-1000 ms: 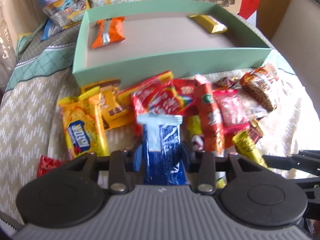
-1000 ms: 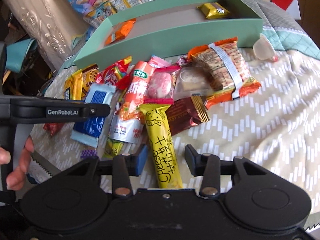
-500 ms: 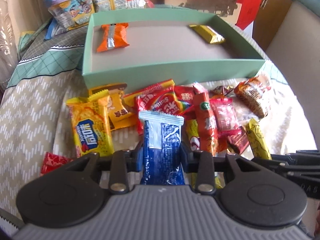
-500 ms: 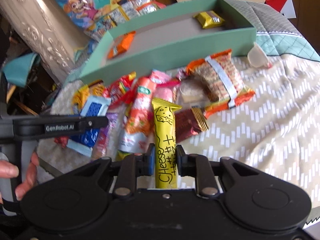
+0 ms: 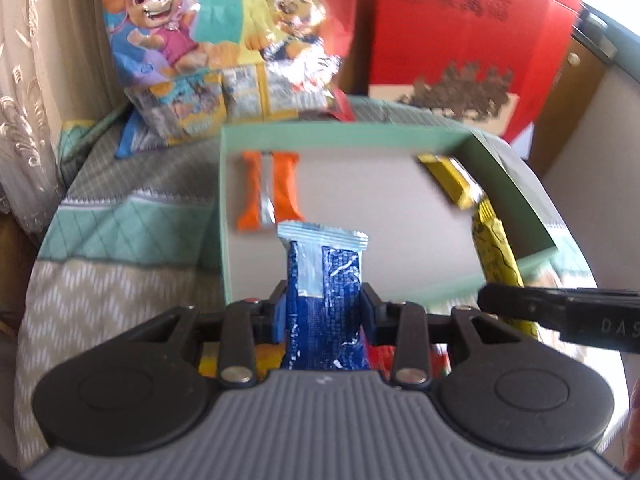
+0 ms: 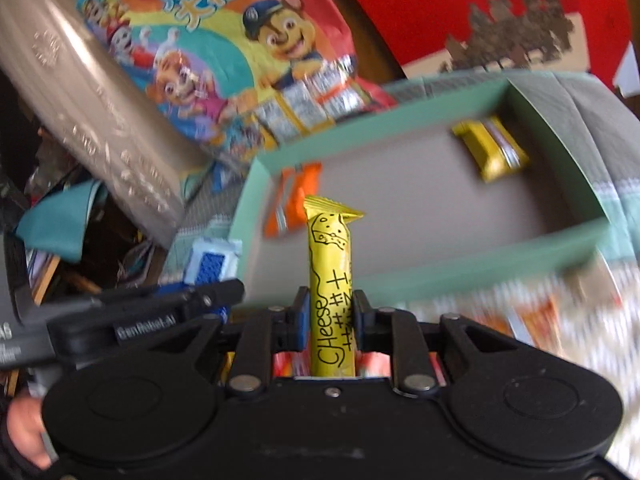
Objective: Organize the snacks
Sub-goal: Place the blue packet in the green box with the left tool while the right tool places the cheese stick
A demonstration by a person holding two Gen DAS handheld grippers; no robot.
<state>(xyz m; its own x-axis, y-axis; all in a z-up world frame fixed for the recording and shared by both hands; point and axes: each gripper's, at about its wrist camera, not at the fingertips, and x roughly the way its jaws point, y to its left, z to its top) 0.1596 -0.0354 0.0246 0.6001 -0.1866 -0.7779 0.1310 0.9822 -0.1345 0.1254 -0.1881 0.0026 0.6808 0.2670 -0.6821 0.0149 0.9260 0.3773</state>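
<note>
My left gripper (image 5: 323,308) is shut on a blue snack packet (image 5: 324,288) and holds it over the near wall of the mint-green box (image 5: 224,208). My right gripper (image 6: 330,316) is shut on a yellow cheese stick (image 6: 330,264), raised in front of the box (image 6: 440,272). The stick also shows at the right of the left wrist view (image 5: 494,248). In the box lie an orange packet (image 5: 272,190) at the left and a gold packet (image 5: 452,182) at the far right. The blue packet shows in the right wrist view (image 6: 210,268).
A cartoon-dog snack bag (image 5: 224,40) and a red box (image 5: 460,28) stand behind the mint box. Loose snacks (image 6: 532,320) lie on the patterned cloth (image 5: 100,280) below the grippers. A curtain (image 5: 32,80) hangs at the left.
Both grippers have lifted their snacks off the pile and moved forward to the box. The right gripper closed on the cheese stick one second to half a second ago.
</note>
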